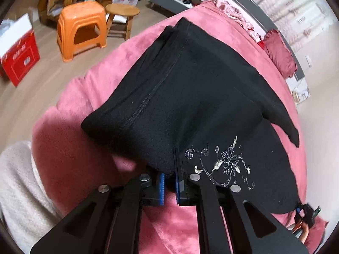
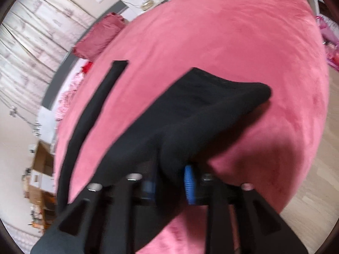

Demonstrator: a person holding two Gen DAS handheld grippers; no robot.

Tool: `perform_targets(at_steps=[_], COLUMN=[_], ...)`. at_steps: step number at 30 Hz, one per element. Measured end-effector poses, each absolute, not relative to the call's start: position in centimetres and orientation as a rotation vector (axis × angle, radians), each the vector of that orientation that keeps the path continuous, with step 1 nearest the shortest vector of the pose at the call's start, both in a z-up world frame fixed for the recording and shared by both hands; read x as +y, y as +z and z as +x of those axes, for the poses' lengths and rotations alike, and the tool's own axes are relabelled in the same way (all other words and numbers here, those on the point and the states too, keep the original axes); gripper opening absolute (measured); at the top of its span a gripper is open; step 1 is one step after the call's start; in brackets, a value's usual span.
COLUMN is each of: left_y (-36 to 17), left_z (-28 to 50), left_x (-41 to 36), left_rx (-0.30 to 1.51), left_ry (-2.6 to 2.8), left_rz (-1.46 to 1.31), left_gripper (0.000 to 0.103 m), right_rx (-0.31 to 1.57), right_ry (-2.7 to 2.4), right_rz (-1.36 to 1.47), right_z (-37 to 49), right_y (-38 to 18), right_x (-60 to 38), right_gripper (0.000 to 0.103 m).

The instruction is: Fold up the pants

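Observation:
Black pants (image 1: 190,97) with silver floral embroidery (image 1: 224,165) lie on a pink bed (image 1: 84,148). My left gripper (image 1: 170,182) is shut on the near edge of the pants, cloth pinched between its blue pads (image 1: 162,188). In the right wrist view my right gripper (image 2: 169,180) is shut on another part of the pants (image 2: 203,110), which drape over its fingers and hide the left pad; the blue right pad (image 2: 189,184) shows. A narrow black strip of the pants (image 2: 93,114) runs along the left. The right gripper also shows in the left wrist view (image 1: 305,213).
The pink bed (image 2: 233,31) fills both views. An orange plastic stool (image 1: 81,27), a round wooden stool (image 1: 121,17) and a red box (image 1: 19,61) stand on the floor. A dark red pillow (image 1: 279,53) lies at the bed's head. Cardboard boxes (image 2: 40,169) sit beside the bed.

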State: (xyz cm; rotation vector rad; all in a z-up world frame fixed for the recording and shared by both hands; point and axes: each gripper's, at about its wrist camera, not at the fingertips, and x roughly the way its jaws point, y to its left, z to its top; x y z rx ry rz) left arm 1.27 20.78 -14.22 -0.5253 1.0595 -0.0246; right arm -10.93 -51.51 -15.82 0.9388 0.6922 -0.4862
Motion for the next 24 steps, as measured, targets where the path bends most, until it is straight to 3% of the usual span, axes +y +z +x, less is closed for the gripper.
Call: perform_targets(at_steps=[2, 4, 6, 12, 24], left_y=[-12.9, -11.2, -9.6, -6.5, -10.8], left_z=[0.8, 0.0, -0.5, 1.0, 9.9], left_x=[20.6, 21.3, 22.8, 26.4, 19.6], left_rx=[1.024, 0.970, 0.897, 0.764, 0.982], left_ry=[-0.019, 0.037, 0.075, 0.154, 0.055], left_rz=[-0.475, -0.421, -0.453, -0.562, -0.547], left_gripper=[0.017, 0.039, 0.074, 0.088, 0.097], right_rx=[0.671, 0.644, 0.589, 0.571, 0.766], right_ry=[-0.548, -0.651, -0.725, -0.656, -0.312], right_rz=[0.932, 0.933, 0.926, 0.724, 0.431], right_z=[-11.9, -13.2, -14.3, -10.6, 2.8], right_y=[-15.7, -15.1, -13.9, -10.5, -13.6], right_x=[-51.9, -52.7, -52.9, -49.8, -36.0], right_gripper=[0.065, 0.069, 0.073, 0.085, 0.101])
